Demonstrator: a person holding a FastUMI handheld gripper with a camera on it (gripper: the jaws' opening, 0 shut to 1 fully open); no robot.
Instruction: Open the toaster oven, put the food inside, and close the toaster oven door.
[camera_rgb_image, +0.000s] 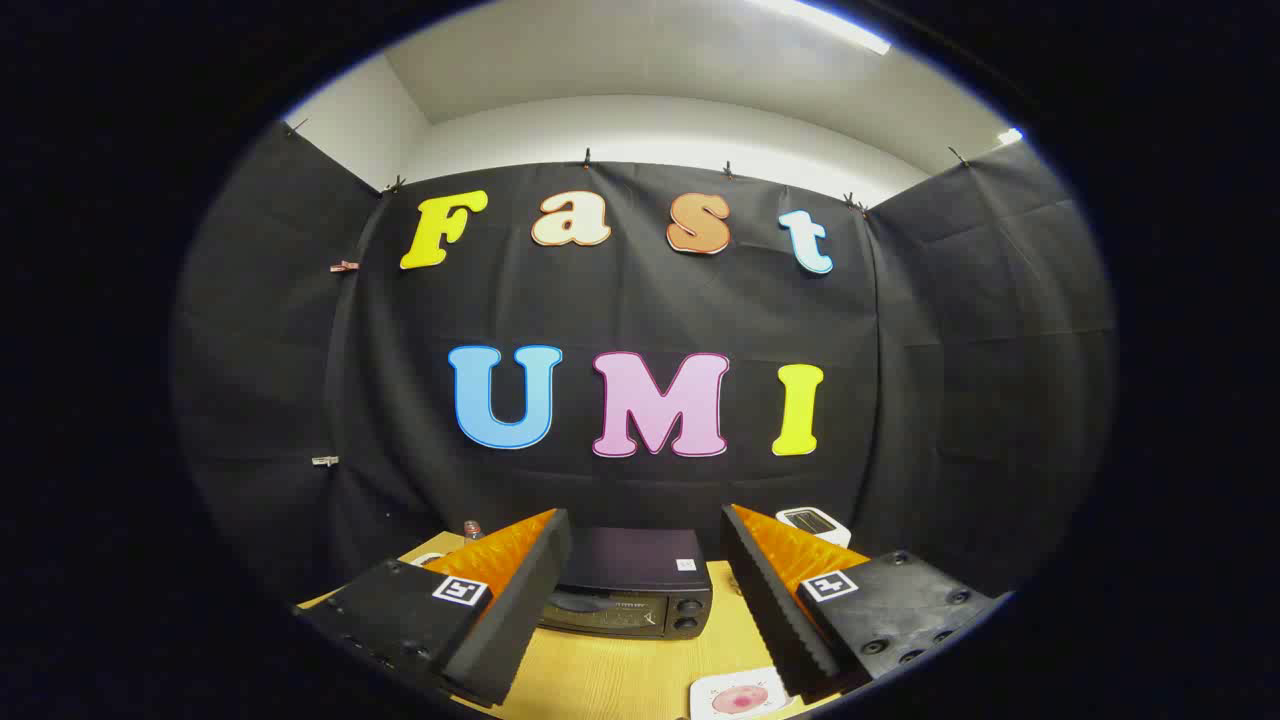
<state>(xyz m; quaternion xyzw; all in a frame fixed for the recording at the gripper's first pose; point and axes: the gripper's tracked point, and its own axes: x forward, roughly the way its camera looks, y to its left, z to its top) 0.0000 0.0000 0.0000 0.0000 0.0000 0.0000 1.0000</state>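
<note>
1. You are holding the tongs (645, 590) released, with the two fingers spread wide and nothing between them; they are hanging above the surface (620, 675) and touching nothing.
2. The toaster oven (632, 590) is sitting on the surface just ahead of the fingers, framed in the gap between them. Its door is facing you and is looking closed; two knobs (687, 614) are standing at the right of its front.
3. The food (741, 699) is lying on a small white plate (705, 690) near the right finger, closer to you than the oven and well apart from it.
4. A white appliance (812, 522) is standing beyond the right finger, and a small bottle (472, 529) beyond the left; neither is lying in your path.
5. Judged from this, you are beginning the first step: opening the door.
6. The handle is too dark to make out from here, so you are advised to be closing in slowly until you are seeing it clearly.
7. Be keeping the tongs centred on the door, not drifting toward the knobs.
8. Be keeping the fingers wide until both are flanking the handle, then be clenching them.
9. Be pulling along the door's hinge arc rather than straight back, since a light oven is likely to slide on the smooth surface.
</note>
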